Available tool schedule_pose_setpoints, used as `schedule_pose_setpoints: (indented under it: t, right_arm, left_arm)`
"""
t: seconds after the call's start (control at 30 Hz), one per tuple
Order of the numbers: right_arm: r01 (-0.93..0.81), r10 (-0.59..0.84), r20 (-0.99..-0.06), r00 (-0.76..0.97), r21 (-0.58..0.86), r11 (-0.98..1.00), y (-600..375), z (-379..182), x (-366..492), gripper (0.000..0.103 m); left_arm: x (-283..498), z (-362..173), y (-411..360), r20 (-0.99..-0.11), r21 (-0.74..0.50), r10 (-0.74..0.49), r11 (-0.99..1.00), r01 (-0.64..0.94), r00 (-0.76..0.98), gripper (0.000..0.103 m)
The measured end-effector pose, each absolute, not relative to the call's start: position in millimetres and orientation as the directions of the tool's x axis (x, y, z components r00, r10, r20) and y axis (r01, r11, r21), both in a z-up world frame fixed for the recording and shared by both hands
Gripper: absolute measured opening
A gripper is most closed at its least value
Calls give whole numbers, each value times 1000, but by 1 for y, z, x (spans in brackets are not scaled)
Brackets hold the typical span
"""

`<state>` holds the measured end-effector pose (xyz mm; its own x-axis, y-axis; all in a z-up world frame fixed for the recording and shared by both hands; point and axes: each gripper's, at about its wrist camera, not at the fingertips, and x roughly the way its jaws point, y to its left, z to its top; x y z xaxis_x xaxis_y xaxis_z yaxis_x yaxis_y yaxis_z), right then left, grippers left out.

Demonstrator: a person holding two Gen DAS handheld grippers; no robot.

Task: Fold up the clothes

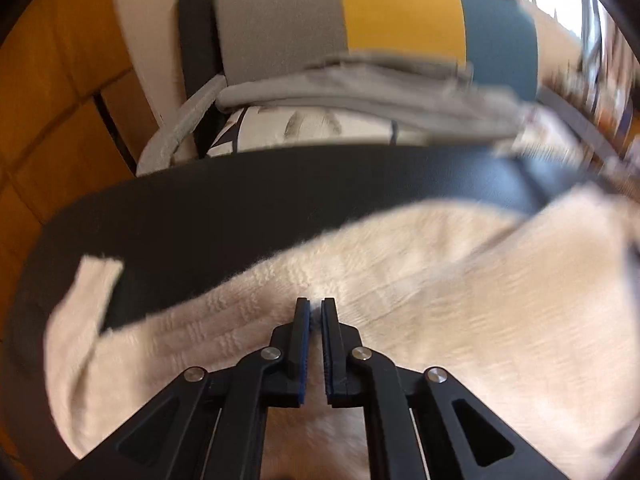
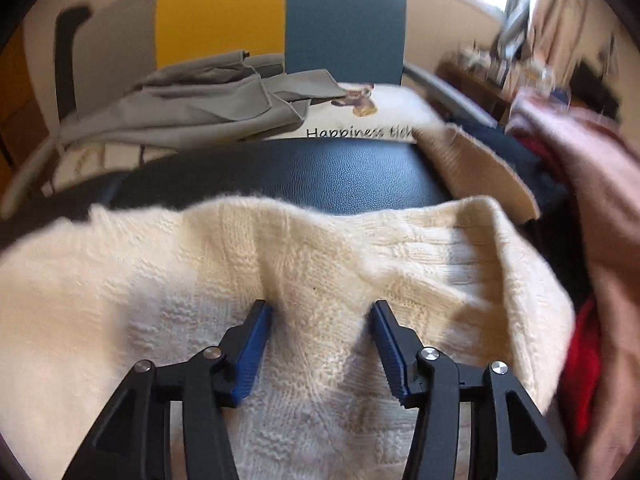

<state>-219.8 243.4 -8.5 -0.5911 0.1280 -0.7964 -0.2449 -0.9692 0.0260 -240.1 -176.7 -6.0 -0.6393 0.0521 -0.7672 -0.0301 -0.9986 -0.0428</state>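
On the black table [image 2: 344, 172] lies the cream sweater [image 2: 280, 280], spread w/ folds. Left gripper [image 1: 316, 308] is nearly closed, pinching a tuft of knit btwn its pads. Right gripper [image 2: 322, 312] is wide open, tips over the sweater, holding nothing. Grey trousers [image 2: 192, 104] lie beyond.

Right tongs [image 2: 322, 312] spread, cream sweater [image 2: 320, 264] beneath, possibly touching

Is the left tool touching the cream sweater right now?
Touching. The left wrist view shows the left tool nearly shut, with a tuft of the sweater pinched between its blue pads at the tips.
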Motion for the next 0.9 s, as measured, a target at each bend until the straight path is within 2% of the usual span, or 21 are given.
schedule_pose_setpoints:
  t: [0.07, 0.13, 0.23, 0.33, 0.63, 0.77, 0.9]
  right_arm:
    - [-227, 81, -764, -640, 87, -970, 252, 9, -203, 53]
    - [-197, 56, -735, -676, 107, -975, 254, 24, -172, 53]
    - [-158, 16, -705, -709, 136, -978, 256, 42, -120, 55]
    - [-156, -52, -715, -697, 222, -962, 266, 43, -72, 56]
    - [-240, -147, -781, -607, 356, -903, 279, -5, 22, 58]
    - [-237, -235, -771, -591, 445, -864, 278, -22, 46, 60]
    - [-191, -266, -749, -607, 462, -866, 269, -25, 55, 64]
  left_arm:
    - [-216, 12, -186, -721, -157, 154, -986, -57, -676, 5]
    - [-188, 21, -190, -703, -229, 239, -968, -105, -670, 12]
    - [-147, 15, -183, -735, -277, 307, -950, -146, -604, 13]
    - [-108, -5, -165, -771, -331, 363, -931, -157, -524, 13]
    - [-39, -45, -133, -726, -564, 492, -826, 5, -481, 18]
    - [-25, -48, -118, -690, -631, 569, -776, -15, -447, 22]
    - [-19, -51, -105, -662, -665, 600, -747, -17, -450, 24]
